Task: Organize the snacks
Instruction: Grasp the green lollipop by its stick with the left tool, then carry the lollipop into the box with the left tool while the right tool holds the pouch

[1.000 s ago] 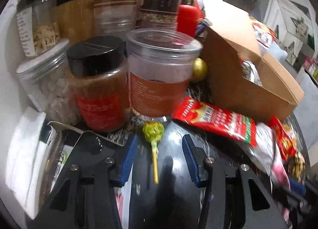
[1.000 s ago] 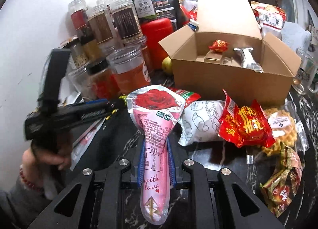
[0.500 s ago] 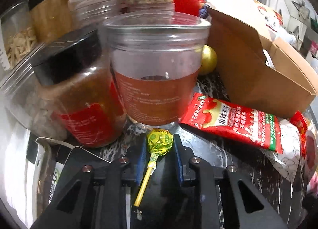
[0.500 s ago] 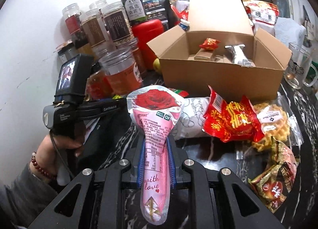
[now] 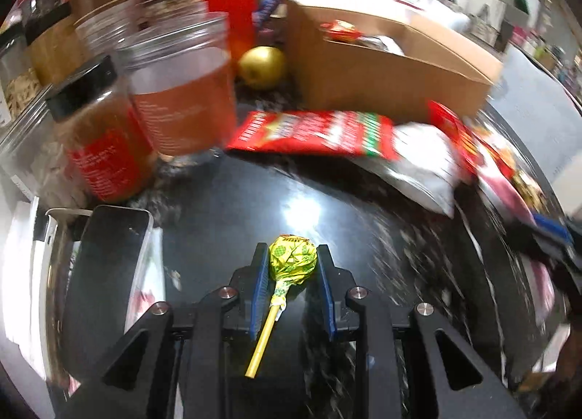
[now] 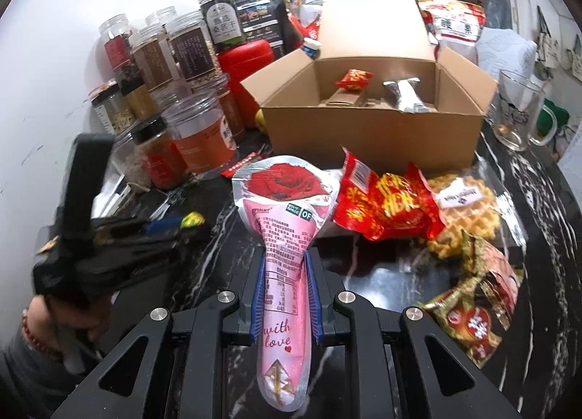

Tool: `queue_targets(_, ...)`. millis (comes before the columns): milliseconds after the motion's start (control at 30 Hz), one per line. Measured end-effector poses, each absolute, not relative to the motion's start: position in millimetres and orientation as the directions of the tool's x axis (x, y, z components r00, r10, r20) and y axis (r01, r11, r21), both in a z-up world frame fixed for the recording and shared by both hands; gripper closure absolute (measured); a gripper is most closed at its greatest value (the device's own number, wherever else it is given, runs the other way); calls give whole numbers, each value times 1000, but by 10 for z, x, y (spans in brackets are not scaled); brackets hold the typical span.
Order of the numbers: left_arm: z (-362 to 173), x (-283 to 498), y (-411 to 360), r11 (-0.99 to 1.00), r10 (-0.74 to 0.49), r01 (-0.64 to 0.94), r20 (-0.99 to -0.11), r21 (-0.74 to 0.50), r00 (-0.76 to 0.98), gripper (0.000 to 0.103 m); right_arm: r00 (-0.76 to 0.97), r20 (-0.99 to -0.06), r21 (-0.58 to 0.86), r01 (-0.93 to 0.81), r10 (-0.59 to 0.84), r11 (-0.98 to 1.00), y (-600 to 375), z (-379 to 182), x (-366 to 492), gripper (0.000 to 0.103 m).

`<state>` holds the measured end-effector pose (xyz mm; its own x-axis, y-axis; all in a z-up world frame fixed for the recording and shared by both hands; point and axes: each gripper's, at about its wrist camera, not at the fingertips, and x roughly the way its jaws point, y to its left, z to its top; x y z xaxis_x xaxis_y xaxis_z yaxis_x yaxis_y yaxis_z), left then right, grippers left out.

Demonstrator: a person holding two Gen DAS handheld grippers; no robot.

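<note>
**Snacks on a black marble top, one box part filled**

Black marble-veined counter carries an open cardboard box holding three visible items: a red wrapped sweet, a silver packet and a small brown carton. Beside it stand clustered jars, too crowded to count. The left gripper has just been closing and pinches a green lollipop above the counter. The right gripper clamps a pink rose-printed pouch.

Bare black counter ahead; jars left, cardboard box and snack packets beyond.
</note>
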<state>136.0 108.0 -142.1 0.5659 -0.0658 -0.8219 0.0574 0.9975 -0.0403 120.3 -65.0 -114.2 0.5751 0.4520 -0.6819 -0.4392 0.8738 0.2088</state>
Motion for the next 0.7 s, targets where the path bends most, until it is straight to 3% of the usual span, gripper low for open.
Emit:
queue_targets(400,-1470,1310,879,993,-83,114,-817,-21,570,77,598,-678,220,-388,427,895,-855,-1146,1062,82)
queue_targets(533,-1431,1190,909,993,21,81,-796,88,605,77,606,-677,218,-377,418,900,-892,-1162,1009,82)
queue_targets(700,-1384,1089,865,994,-53,111,-806,16,589,78,605,-676,230,-367,420,901,-944,-1210,918,82)
